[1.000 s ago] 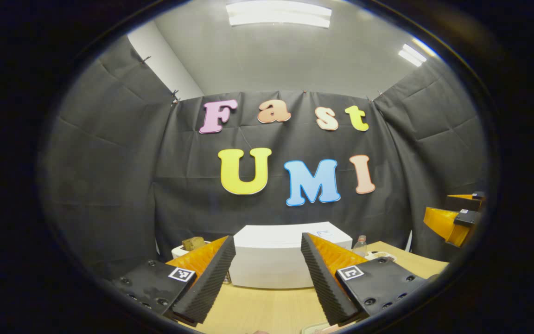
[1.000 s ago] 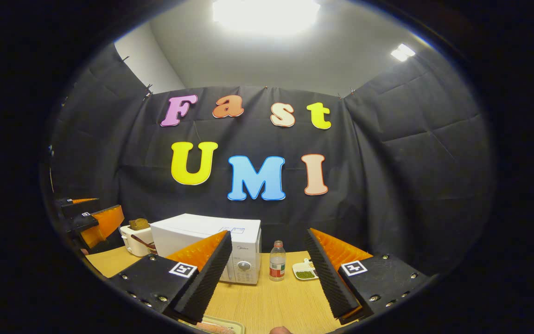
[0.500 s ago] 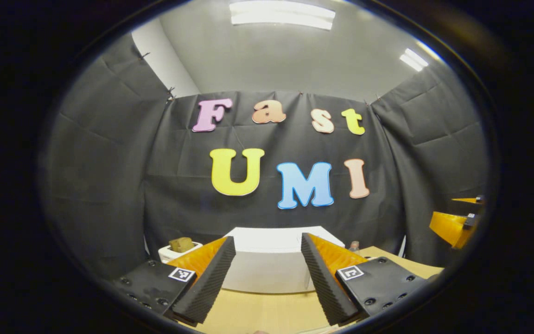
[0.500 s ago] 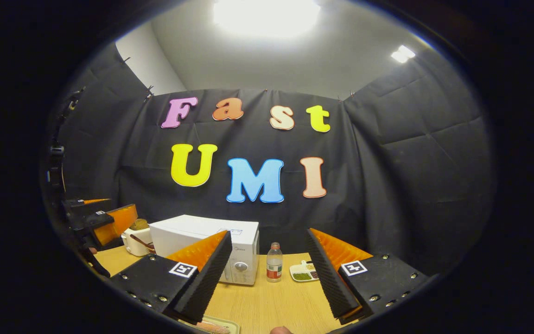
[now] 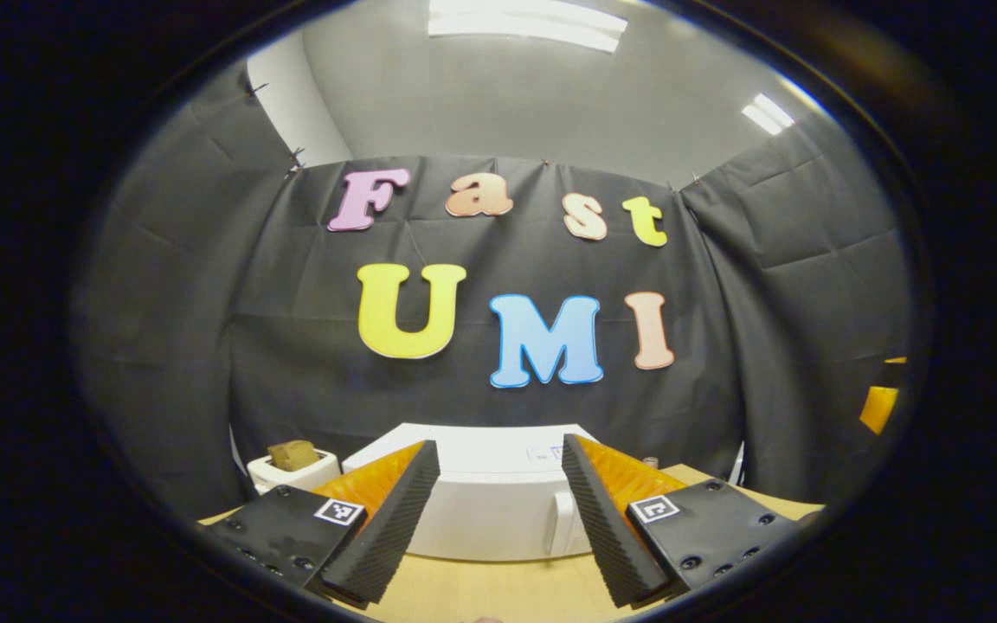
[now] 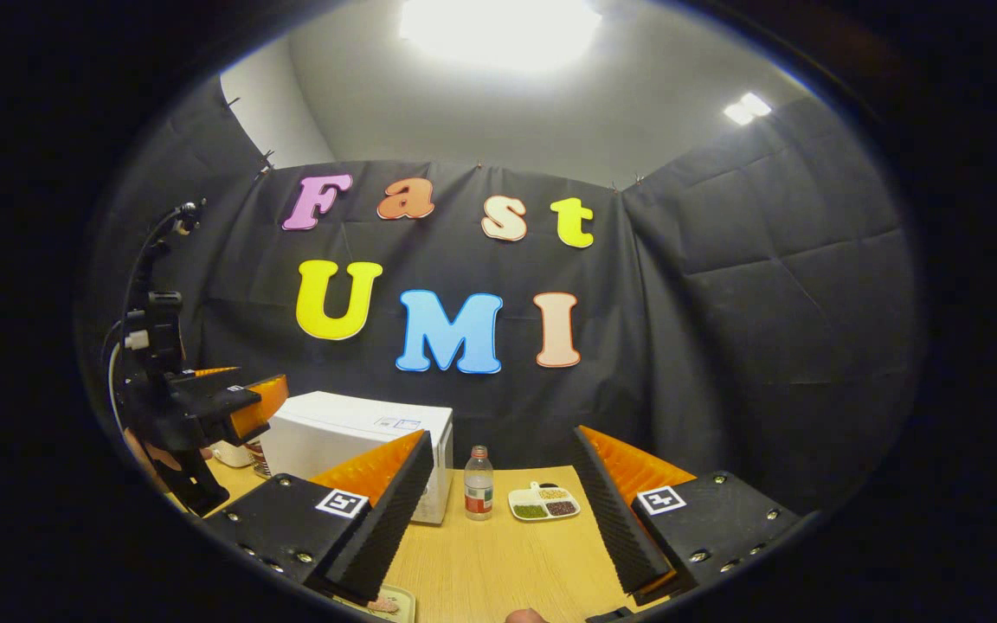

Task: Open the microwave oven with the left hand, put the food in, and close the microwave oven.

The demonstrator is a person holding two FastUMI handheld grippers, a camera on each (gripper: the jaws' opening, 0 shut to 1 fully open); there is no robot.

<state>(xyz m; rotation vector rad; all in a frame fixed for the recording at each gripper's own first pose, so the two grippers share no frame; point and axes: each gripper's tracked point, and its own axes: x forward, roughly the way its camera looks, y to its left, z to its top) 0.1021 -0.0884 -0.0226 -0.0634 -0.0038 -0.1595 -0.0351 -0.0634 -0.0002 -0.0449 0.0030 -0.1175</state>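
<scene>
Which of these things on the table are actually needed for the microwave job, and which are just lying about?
Needed:
- microwave oven, door shut
- left tool, open, facing it
- tray of food, at the near table edge

Lying about:
- water bottle
- divided dish of grains
- toaster with bread

A white microwave oven [image 6: 351, 446] stands upright, door shut, toward the back of a pale wooden surface [image 6: 507, 562], its control panel on the right-hand end of its front. In the left gripper view the oven [image 5: 485, 510] fills the middle ground. Pinkish food [image 6: 382, 604] lies on a tray [image 6: 403, 599] at the near edge.
</scene>
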